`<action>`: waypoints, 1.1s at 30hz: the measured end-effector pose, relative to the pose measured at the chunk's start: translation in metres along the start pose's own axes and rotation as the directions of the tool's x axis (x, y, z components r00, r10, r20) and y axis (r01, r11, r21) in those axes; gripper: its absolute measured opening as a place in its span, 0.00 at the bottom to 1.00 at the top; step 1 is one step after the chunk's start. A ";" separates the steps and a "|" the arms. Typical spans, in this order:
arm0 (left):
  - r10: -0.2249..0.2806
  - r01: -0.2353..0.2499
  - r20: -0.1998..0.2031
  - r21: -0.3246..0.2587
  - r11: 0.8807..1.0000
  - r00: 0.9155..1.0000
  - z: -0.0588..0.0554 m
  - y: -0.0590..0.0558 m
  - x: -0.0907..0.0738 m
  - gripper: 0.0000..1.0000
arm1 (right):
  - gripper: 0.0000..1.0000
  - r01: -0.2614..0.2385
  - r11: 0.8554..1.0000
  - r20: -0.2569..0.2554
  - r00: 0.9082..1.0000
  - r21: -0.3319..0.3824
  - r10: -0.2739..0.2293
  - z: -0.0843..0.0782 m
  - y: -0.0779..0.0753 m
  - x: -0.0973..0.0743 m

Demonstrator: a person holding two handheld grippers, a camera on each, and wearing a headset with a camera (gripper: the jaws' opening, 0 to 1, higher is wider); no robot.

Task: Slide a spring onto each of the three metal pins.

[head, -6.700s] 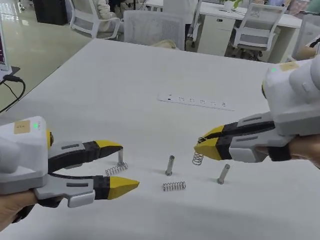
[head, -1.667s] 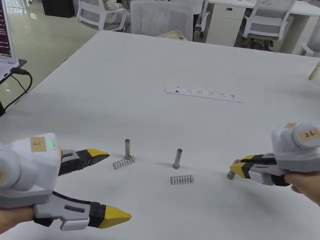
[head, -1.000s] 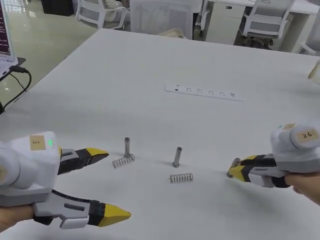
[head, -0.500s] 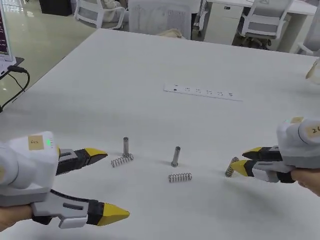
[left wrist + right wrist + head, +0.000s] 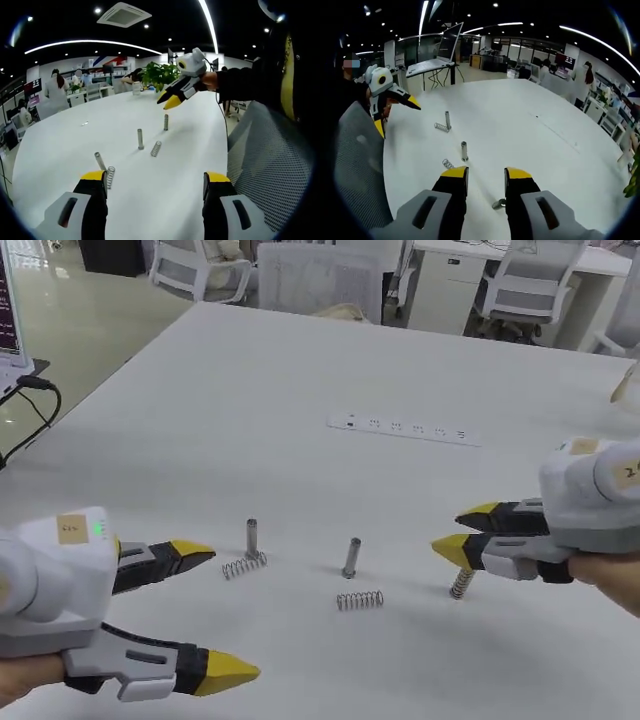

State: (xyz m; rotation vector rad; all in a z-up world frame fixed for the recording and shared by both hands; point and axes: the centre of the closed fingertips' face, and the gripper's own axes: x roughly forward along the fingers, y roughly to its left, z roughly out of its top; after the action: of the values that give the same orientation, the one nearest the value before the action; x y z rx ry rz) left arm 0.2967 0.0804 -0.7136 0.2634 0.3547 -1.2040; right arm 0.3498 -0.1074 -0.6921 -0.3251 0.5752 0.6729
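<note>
Head view first, for the writing. A tan sticker (image 5: 68,530) on the left gripper (image 5: 218,612) carries handwriting too small for me to read, beside a small green light (image 5: 98,529). A second sticker (image 5: 627,472) on the right gripper (image 5: 462,530) shows a handwritten "2", and the frame edge cuts off the rest.

The left gripper sits low at the near left, held from behind by the left hand (image 5: 25,680). It points across the white table (image 5: 300,370), and its yellow-tipped tongs are spread wide with nothing between them. The right gripper comes in from the right, gripped by the right hand (image 5: 605,570) and pointing left. Its tongs stand a narrow gap apart and are also empty.

Three pins stand in a row between the grippers. The left pin (image 5: 251,537) is upright, with a loose spring (image 5: 243,565) lying at its foot. The middle pin (image 5: 351,557) is bare, and another spring (image 5: 360,599) lies just in front of it. The right pin (image 5: 461,583) has a spring coiled around it, leans, and sits just below the right gripper's tips.

In the right gripper view, that sprung pin (image 5: 499,203) shows low between the tongs. A white power strip (image 5: 405,429) lies farther back on the table.
</note>
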 end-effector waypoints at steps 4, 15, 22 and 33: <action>0.000 0.000 -0.002 -0.001 1.000 1.000 -0.001 -0.001 0.000 0.75 | 0.26 -0.039 0.999 -0.016 0.999 -0.019 0.039 -0.003 0.011 0.012; -0.002 0.002 -0.006 -0.002 1.000 1.000 -0.001 -0.002 -0.001 0.74 | 0.26 -0.123 0.991 -0.072 0.990 -0.058 0.119 -0.017 0.039 0.035; -0.002 0.002 -0.008 -0.003 1.000 1.000 -0.002 -0.002 -0.001 0.74 | 0.25 -0.160 0.985 -0.111 0.982 -0.067 0.152 -0.028 0.049 0.050; -0.004 0.004 -0.015 -0.009 1.000 1.000 -0.005 -0.002 -0.001 0.73 | 0.22 -0.195 0.978 -0.164 0.970 -0.075 0.181 -0.043 0.055 0.068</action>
State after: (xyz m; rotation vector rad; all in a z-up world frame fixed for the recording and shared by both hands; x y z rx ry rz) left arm 0.2942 0.0823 -0.7179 0.2643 0.3738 -1.2050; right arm 0.3393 -0.0527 -0.7724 -0.4145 0.7331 0.8634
